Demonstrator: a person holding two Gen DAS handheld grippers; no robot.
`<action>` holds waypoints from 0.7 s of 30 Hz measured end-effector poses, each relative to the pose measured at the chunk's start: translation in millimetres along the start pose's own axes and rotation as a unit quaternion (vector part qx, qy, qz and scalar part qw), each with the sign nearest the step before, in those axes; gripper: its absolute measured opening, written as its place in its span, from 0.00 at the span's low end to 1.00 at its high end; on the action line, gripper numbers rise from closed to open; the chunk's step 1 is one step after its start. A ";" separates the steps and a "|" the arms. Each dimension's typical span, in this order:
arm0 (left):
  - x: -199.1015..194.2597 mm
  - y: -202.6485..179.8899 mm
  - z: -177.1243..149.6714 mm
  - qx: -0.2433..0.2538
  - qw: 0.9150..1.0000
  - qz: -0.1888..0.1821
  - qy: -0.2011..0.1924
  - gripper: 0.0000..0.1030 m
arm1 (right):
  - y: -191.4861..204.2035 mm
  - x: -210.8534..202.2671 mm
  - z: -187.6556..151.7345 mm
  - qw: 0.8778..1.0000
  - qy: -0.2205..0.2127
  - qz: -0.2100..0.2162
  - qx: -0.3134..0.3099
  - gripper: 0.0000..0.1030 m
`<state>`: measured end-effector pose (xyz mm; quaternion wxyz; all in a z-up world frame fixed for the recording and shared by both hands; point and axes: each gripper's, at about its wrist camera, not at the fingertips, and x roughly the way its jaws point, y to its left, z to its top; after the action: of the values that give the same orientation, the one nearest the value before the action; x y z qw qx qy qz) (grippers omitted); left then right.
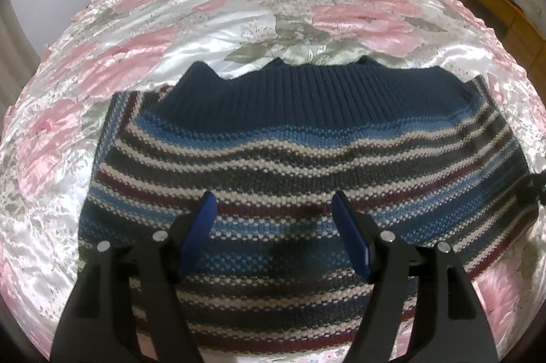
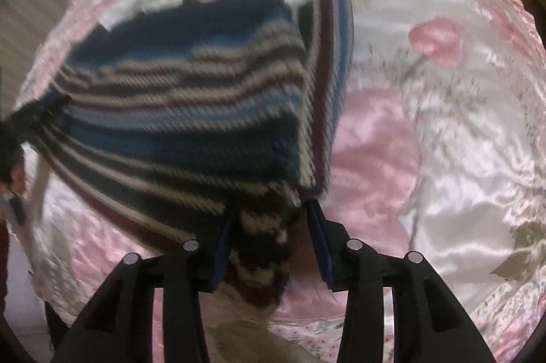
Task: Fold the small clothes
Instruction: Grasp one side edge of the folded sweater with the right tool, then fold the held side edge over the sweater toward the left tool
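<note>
Striped sweater (image 1: 290, 165) under spread left hand-held gripper (image 1: 274, 202); right hand-held gripper (image 2: 271, 209) grasping its corner.

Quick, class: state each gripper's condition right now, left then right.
Left gripper: open, hovering above the striped knitted sweater, holding nothing.
Right gripper: fingers around a bunched edge of the sweater; firm grip cannot be told.

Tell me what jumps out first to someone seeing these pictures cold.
A striped knit sweater lies mid-bed on a shiny pink floral bedspread. The left gripper hovers over it, jaws open; the right gripper has a bunched corner of it between its jaws.
</note>
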<state>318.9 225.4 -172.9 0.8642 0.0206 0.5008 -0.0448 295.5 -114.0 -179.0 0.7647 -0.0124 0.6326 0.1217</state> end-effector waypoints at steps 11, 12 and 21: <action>-31.6 -14.0 -6.5 0.029 0.998 0.012 -0.055 0.72 | -16.8 -19.4 5.0 0.997 -0.037 0.048 0.041 0.58; -34.1 -15.4 -7.0 0.030 0.998 0.011 -0.058 0.73 | -19.5 -22.1 6.8 0.996 -0.044 0.056 0.049 0.61; -42.6 -19.4 -5.9 0.037 0.997 0.009 -0.073 0.73 | -30.1 7.8 42.9 0.993 -0.017 0.085 0.086 0.77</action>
<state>290.8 209.0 -138.7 0.8975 0.0540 0.4340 -0.0566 344.3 -134.4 -182.1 0.7606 0.1088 0.6263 0.1317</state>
